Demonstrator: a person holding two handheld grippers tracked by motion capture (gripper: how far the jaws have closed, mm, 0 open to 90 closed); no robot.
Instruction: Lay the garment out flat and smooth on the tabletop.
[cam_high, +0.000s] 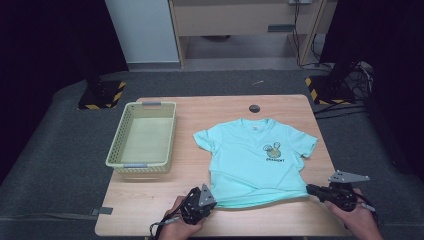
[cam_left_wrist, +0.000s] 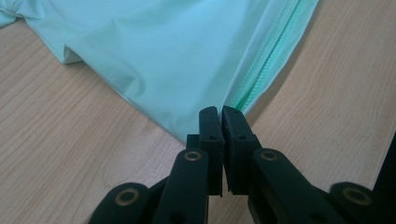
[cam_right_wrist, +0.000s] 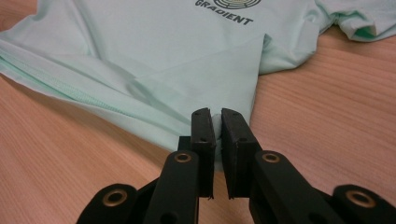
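Each gripper, left (cam_high: 206, 196) and right (cam_high: 311, 189), is built of matt black links pinned with brass-ringed rivets, ended by two flat black jaws with small screw holes, topped by a grey three-cornered plate with dark holes, and trailed by a thin cable, while bare hands are seen.

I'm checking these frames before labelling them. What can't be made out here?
- T-shirt hem corners: in both gripper views the closed jaws cover the cloth they pinch.
- Chest print: too small to read in the high view; the right gripper view's top edge cuts it.
- Basket floor: partly hidden by its near wall, high view.
- Left hand-held gripper: cable cut by the bottom edge.
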